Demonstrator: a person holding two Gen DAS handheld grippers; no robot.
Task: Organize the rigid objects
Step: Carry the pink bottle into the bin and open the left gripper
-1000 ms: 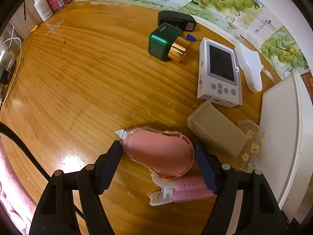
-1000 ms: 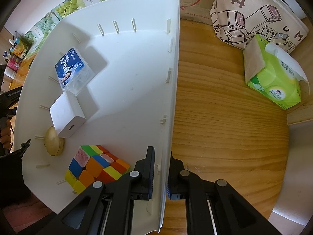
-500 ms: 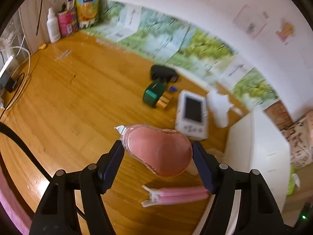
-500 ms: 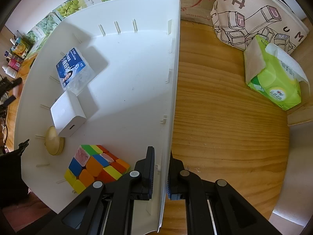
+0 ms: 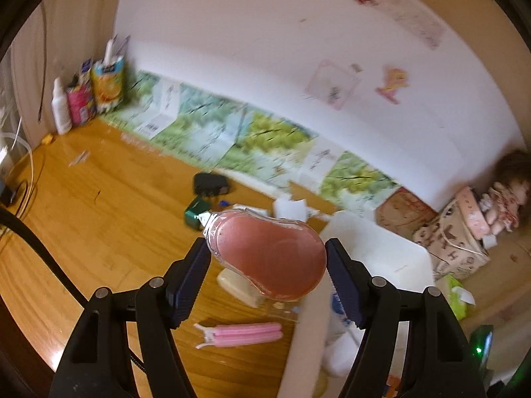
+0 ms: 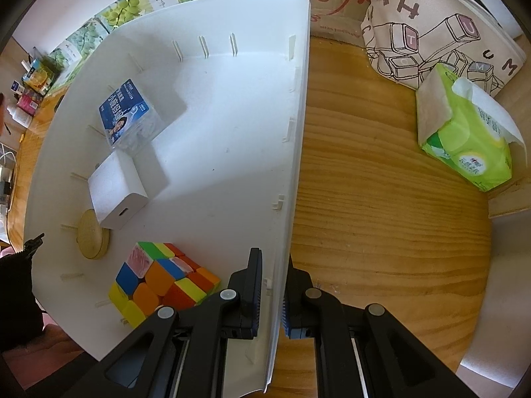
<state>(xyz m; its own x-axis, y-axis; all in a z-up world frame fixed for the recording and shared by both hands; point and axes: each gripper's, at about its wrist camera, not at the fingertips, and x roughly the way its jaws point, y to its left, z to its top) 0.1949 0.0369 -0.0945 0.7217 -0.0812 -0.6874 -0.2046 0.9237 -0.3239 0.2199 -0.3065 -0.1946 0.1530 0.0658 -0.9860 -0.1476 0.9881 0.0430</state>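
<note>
Pink heart-shaped case (image 5: 270, 258) in clear plastic, held above the counter (image 5: 99, 219) between the two pads of the left tongs (image 5: 267, 265), which are closed on its sides; its small white tip points to the upper left of the left wrist view. Below it on the counter lie a beige block (image 5: 237, 287) and a pink clip (image 5: 242, 333), both apart from the case. To the right stands the white bin (image 5: 381, 248), near the case but not touching it. In the right wrist view, the right tongs (image 6: 269, 301) point straight down and are clamped on the bin's right wall (image 6: 292, 172), one pad inside and one outside. Inside the bin, along its left side, sit a blue-labelled box (image 6: 129, 116), a white adapter (image 6: 114, 190), a round wooden disc (image 6: 91, 238) and a colour cube (image 6: 159, 278). On the counter outside the wall lie a green tissue pack (image 6: 464, 132) and a printed tote bag (image 6: 438, 20).
</note>
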